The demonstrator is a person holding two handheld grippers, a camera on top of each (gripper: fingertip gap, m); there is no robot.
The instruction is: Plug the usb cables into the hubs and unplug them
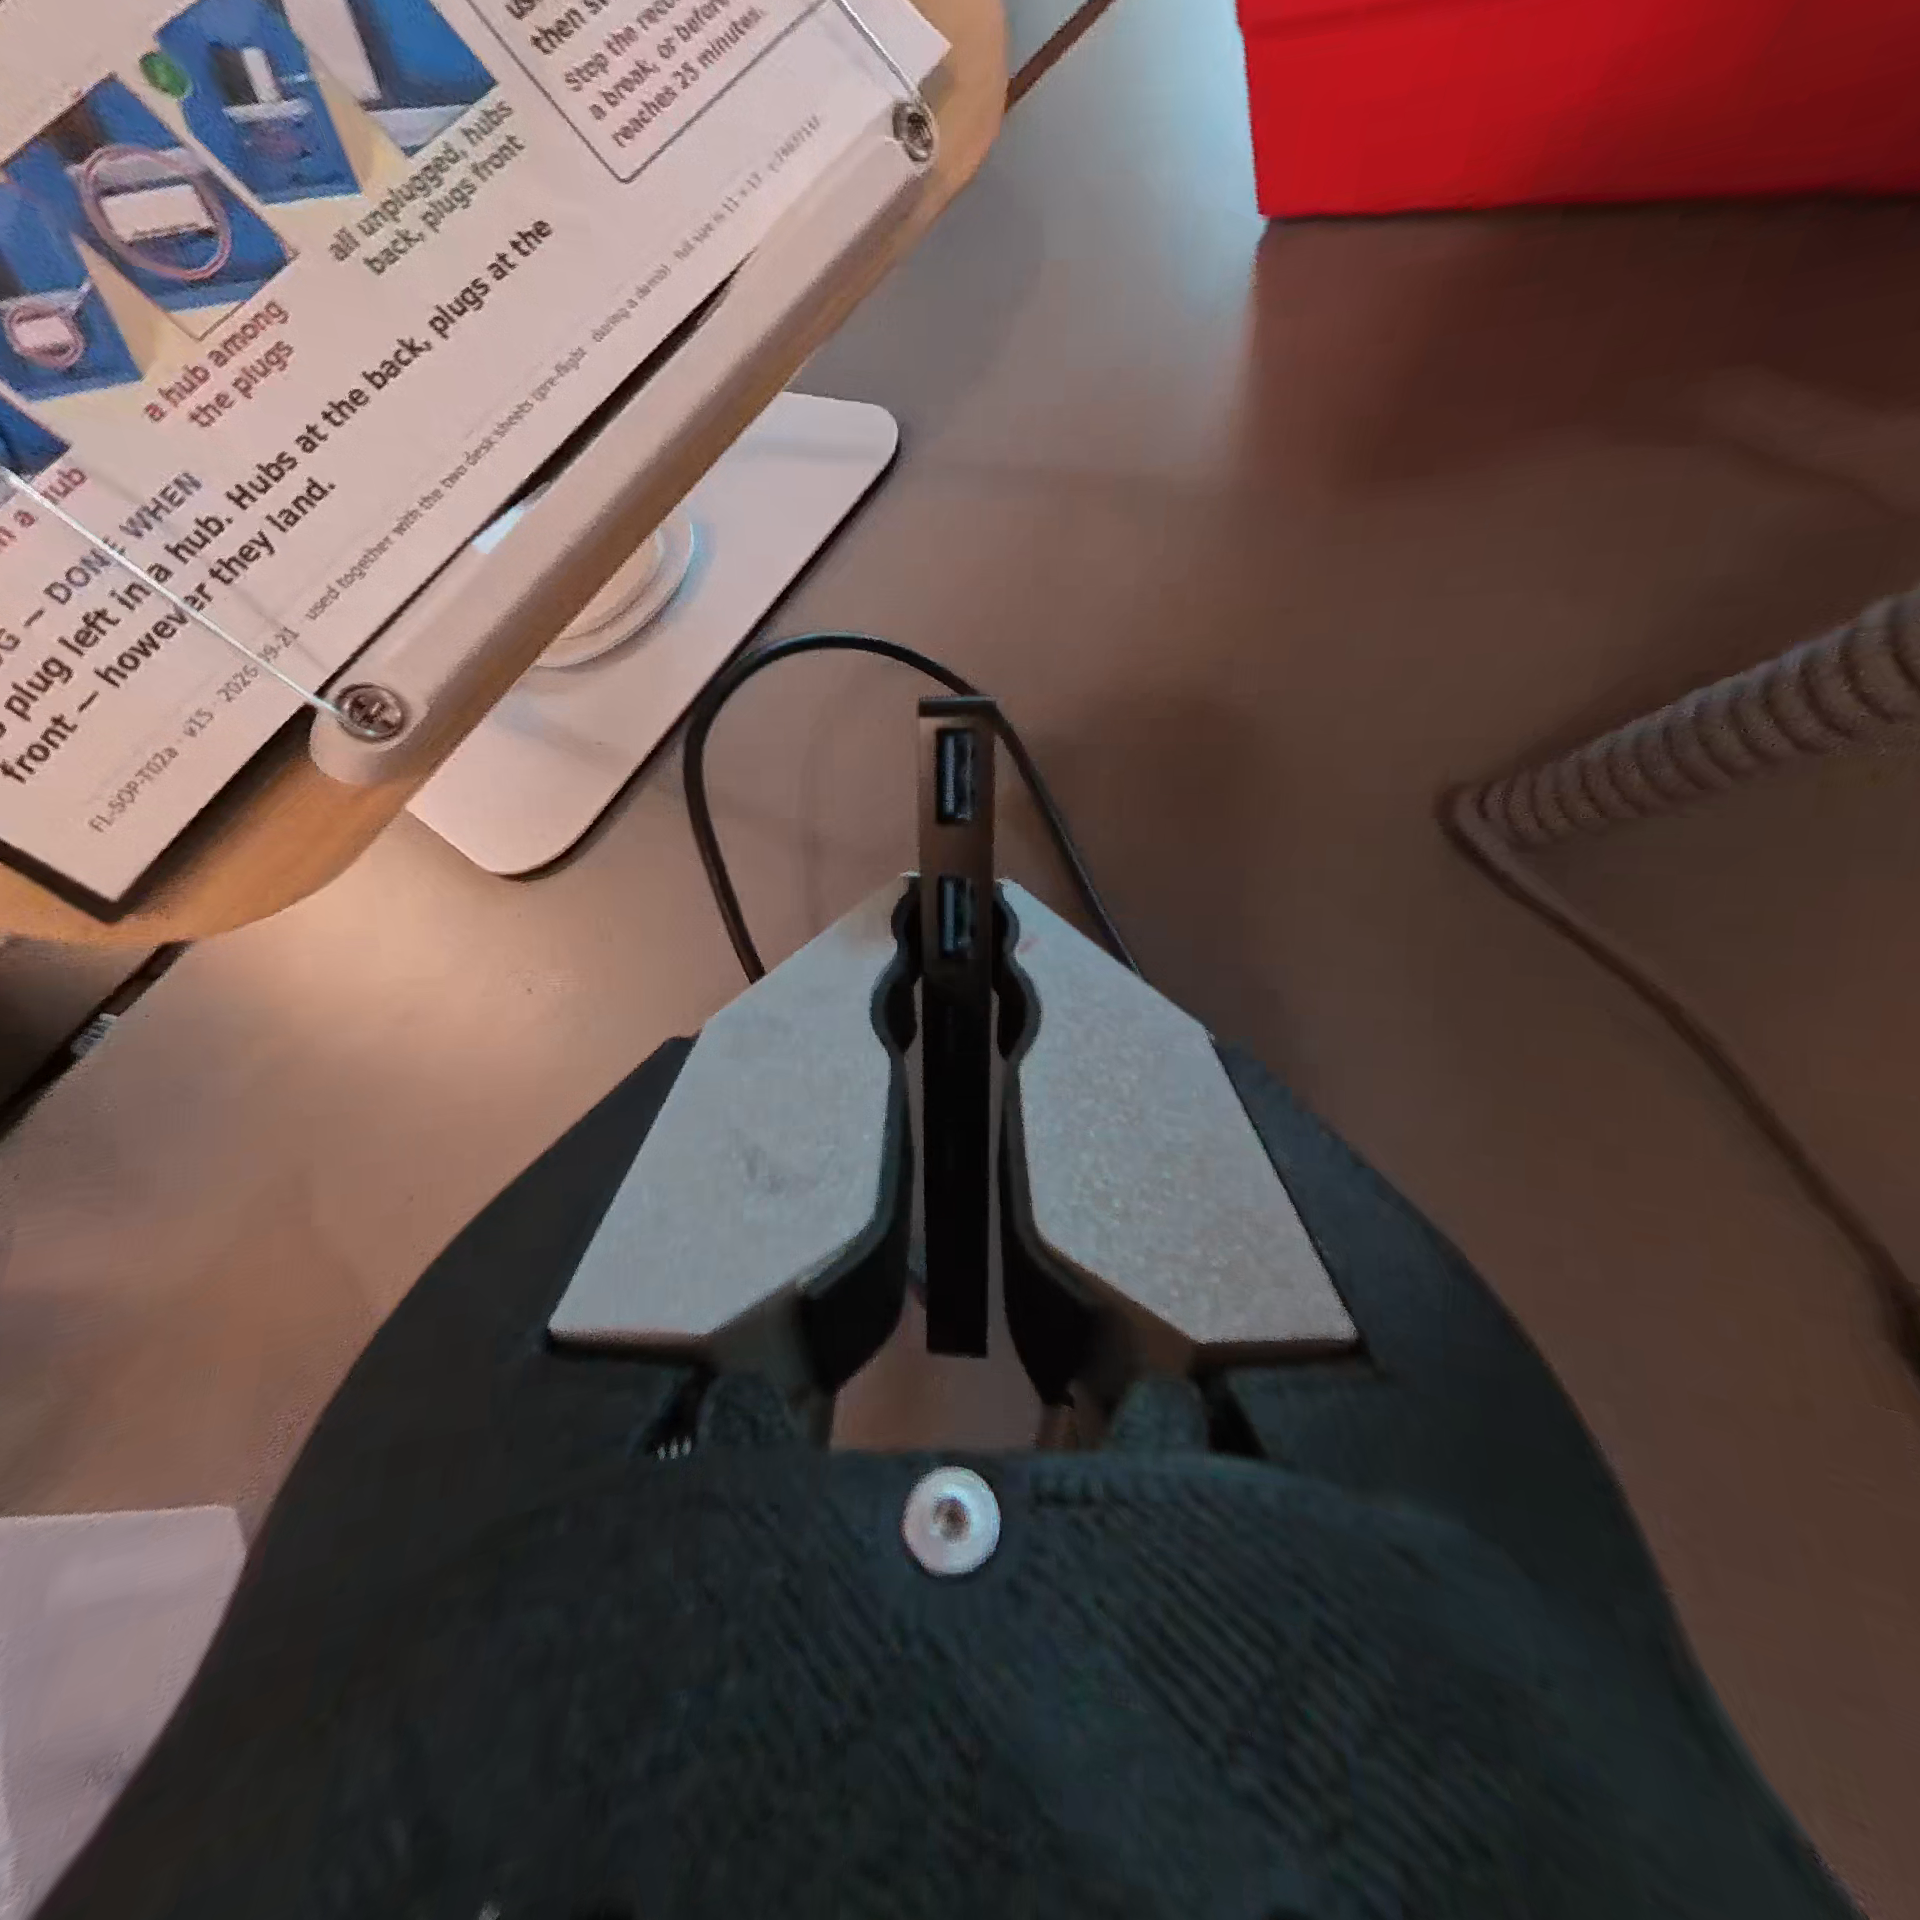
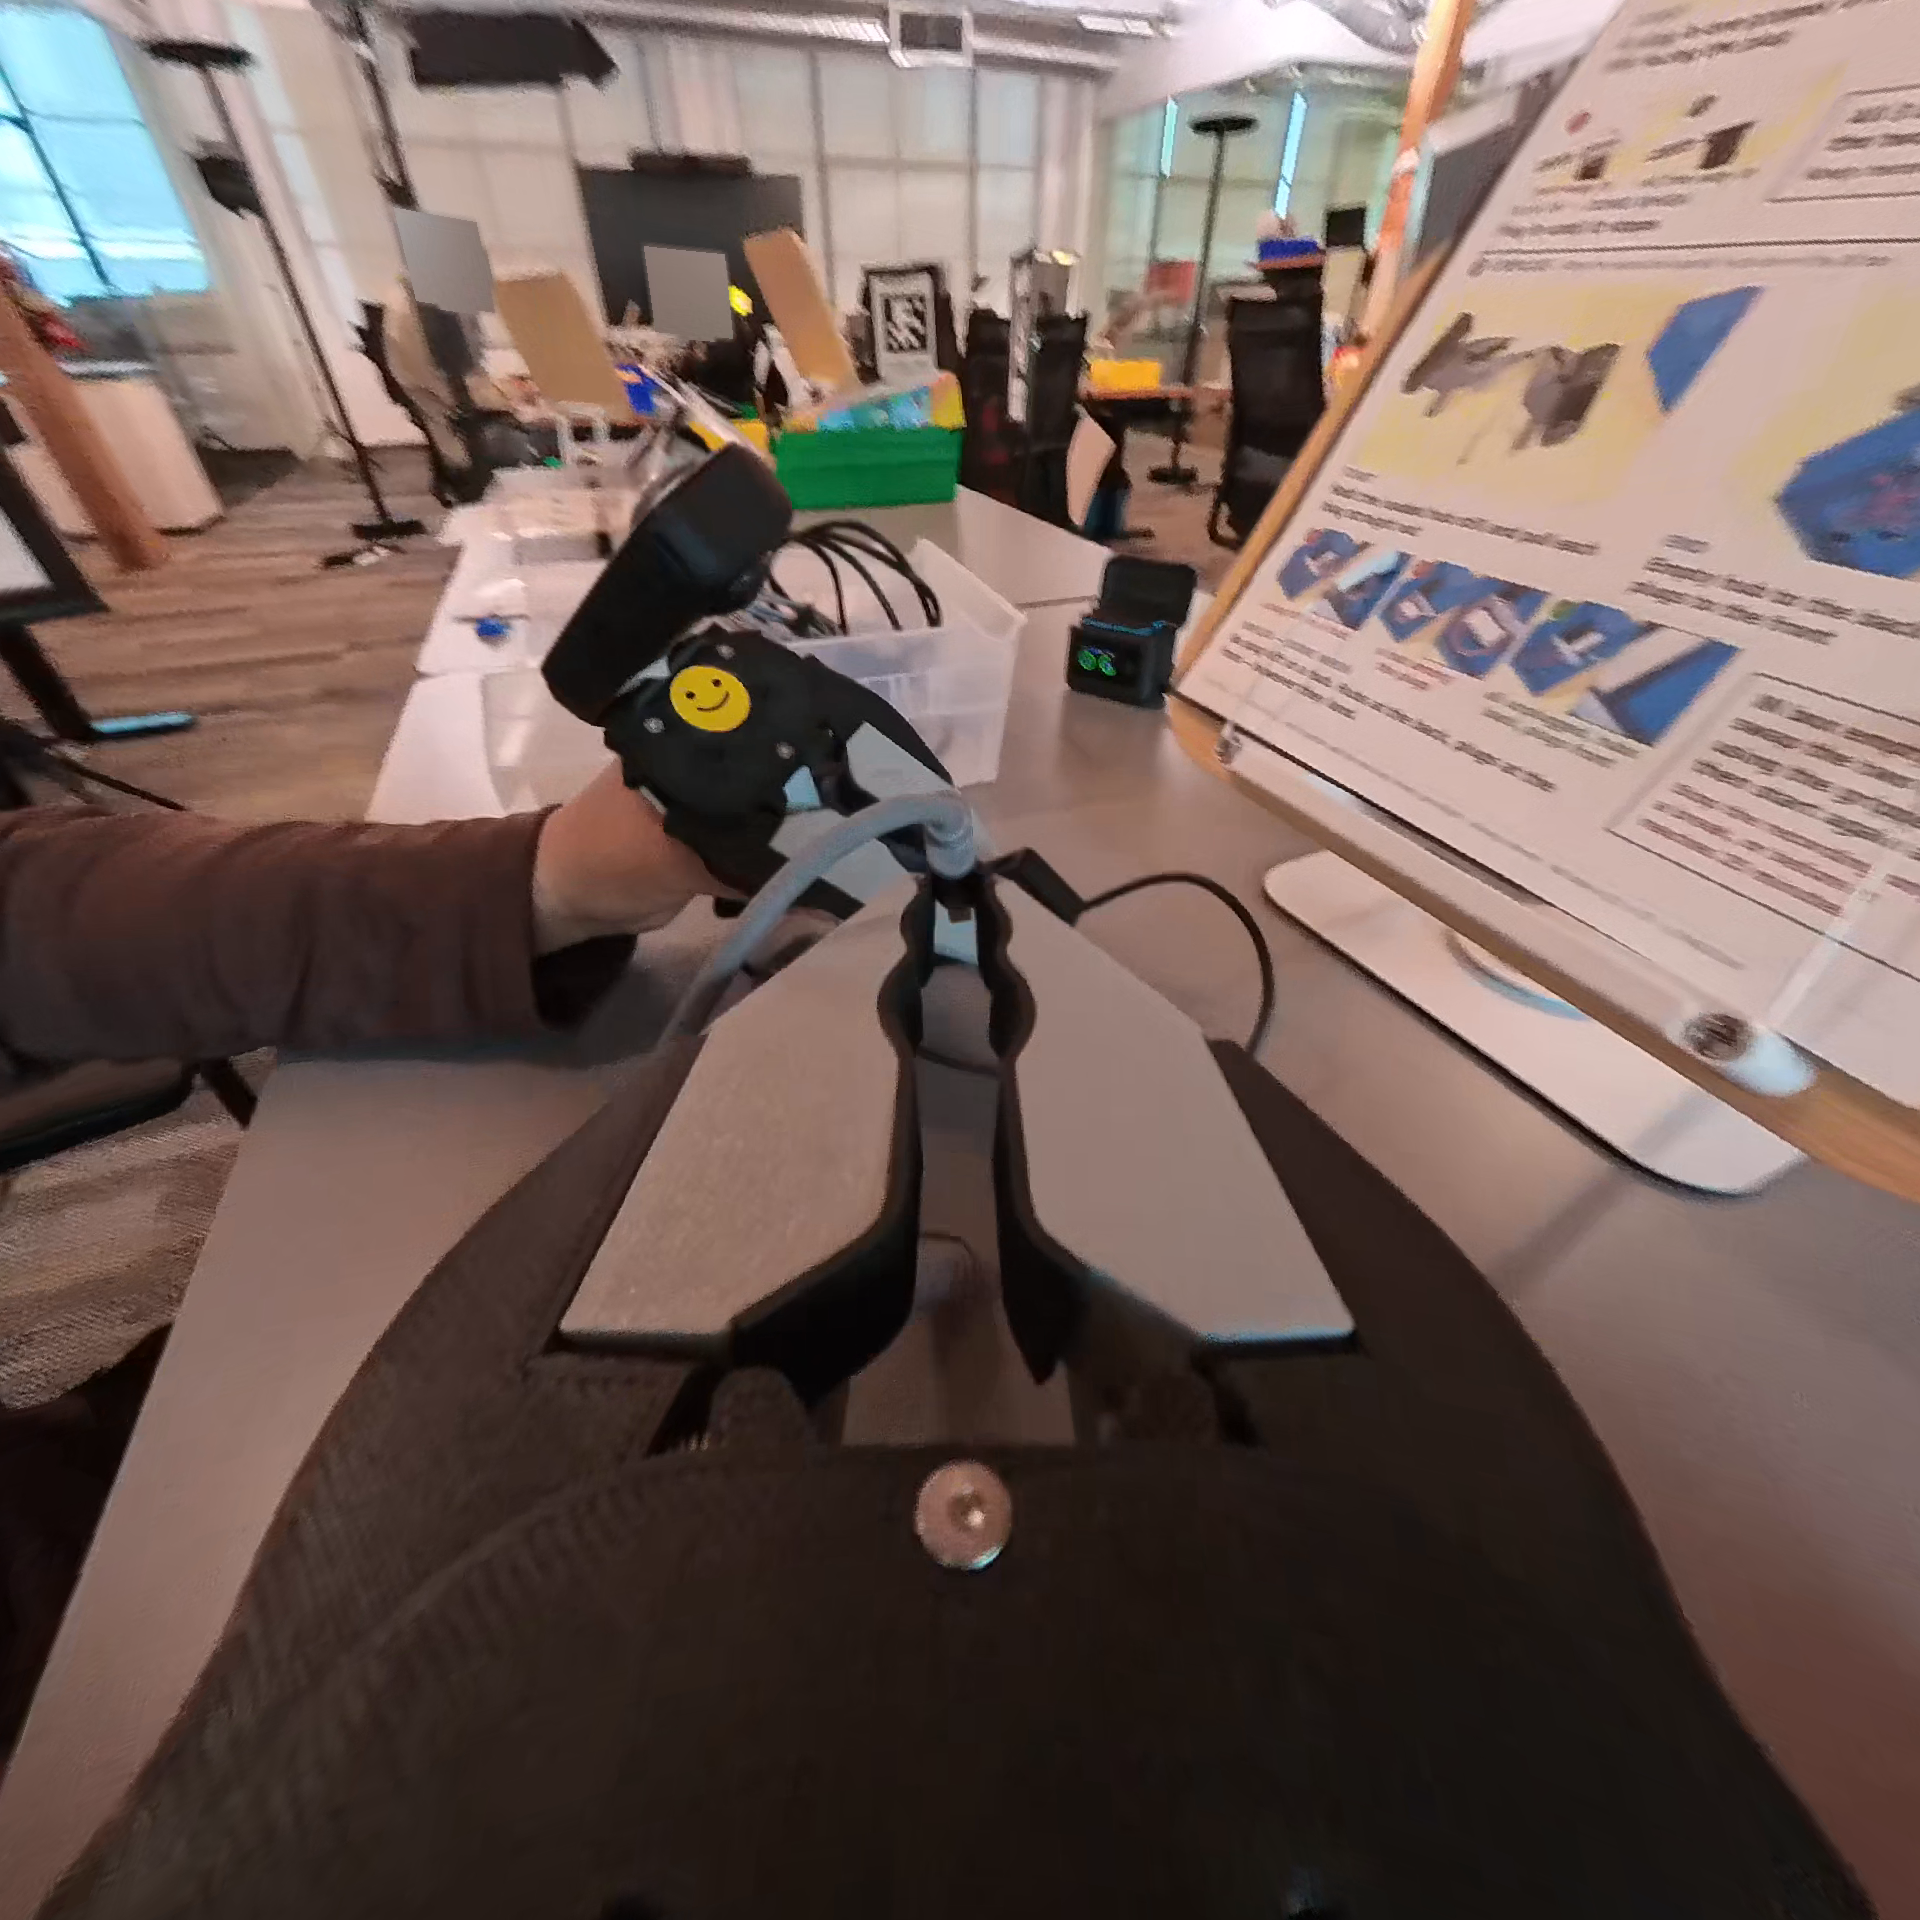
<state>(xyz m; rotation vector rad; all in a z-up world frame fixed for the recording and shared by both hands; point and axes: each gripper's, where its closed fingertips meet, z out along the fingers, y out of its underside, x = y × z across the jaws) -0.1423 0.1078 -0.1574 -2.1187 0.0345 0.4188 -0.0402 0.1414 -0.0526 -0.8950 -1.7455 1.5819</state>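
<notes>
The rear of the black hub is hidden between the fingers of the left claw; only two ports on its narrow edge show, one past the fingertips and one level with them. The hub's thin black cord loops over the desk and passes out of sight behind the fingers. The left claw is clenched on the hub, which stands on edge, ports facing the camera. In the right wrist view the right claw has its tips closed on a small plug, which is largely masked by the tips; its grey cable arcs up and left, then drops behind the left finger. Whether the plug is seated in the hub cannot be determined, because the junction is small and blurred. The same view shows the left claw farther off, gripped by a hand with a brown sleeve reaching in from the left edge, the forearm roughly level above the desk. A tilted instruction board on a white stand is cut off at the right edge. A clear bin of cables and a small black device stand behind. In the left wrist view, a red object is cut off at the top, and a ribbed grey item enters at the right edge.
</notes>
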